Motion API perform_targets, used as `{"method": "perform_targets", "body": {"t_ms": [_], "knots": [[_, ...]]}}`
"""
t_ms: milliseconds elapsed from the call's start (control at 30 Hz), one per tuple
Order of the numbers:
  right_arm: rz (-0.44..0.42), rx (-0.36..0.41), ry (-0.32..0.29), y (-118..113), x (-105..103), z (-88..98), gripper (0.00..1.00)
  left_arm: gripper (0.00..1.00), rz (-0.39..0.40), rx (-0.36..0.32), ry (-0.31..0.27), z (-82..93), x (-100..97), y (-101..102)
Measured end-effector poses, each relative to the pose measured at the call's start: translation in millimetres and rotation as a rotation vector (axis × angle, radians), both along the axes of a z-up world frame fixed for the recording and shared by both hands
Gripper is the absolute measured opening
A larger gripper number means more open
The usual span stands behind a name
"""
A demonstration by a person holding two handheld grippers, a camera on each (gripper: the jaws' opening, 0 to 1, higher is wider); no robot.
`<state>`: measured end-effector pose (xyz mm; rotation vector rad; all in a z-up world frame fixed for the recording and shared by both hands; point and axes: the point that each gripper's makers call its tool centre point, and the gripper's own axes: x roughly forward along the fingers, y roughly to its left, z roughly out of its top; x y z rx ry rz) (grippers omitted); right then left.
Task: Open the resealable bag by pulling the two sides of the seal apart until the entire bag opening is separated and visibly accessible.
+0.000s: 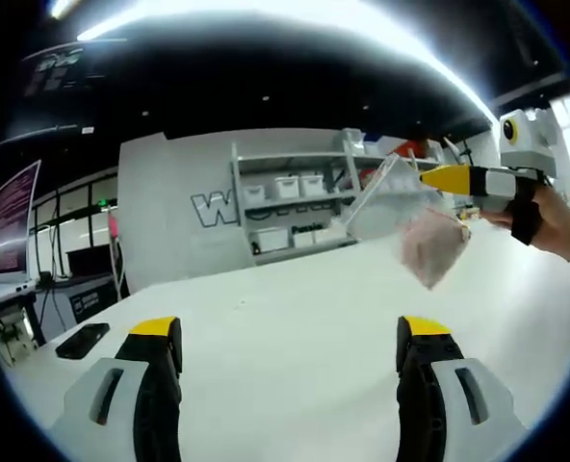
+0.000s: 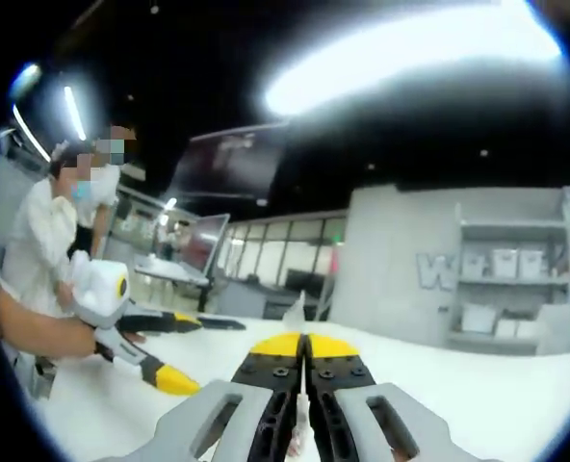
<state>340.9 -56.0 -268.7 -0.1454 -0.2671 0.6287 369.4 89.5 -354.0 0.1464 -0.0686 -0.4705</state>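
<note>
Clear plastic, the resealable bag (image 1: 405,217) hangs in the air above the white table (image 1: 295,318) in the left gripper view, its top edge pinched in the yellow-tipped jaws of the right gripper (image 1: 437,179), which comes in from the right with a person's hand (image 1: 545,217) around it; something pinkish sits in the bag's lower part. At the bottom of that view the left gripper (image 1: 290,339) has its own two jaws spread wide apart with nothing between them. In the right gripper view the right gripper (image 2: 303,348) has its jaws pressed together, a thin sliver of the bag's plastic (image 2: 295,310) rising just above the tips. The left gripper (image 2: 184,351) shows at the left there, jaws parted, held by a person's hand (image 2: 102,339). Grey shelves with white bins (image 1: 295,197) stand beyond the table, and a dark phone (image 1: 83,340) lies on its left part
</note>
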Motion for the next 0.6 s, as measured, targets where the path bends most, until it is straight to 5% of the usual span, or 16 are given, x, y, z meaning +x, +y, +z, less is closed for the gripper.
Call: {"method": "perform_targets", "body": {"t_ms": [600], "knots": [[0.011,0.012,0.004,1,-23,-5.8,0.0,0.91,-0.008,0.004,-0.004,2.2,-1.2,-2]]}}
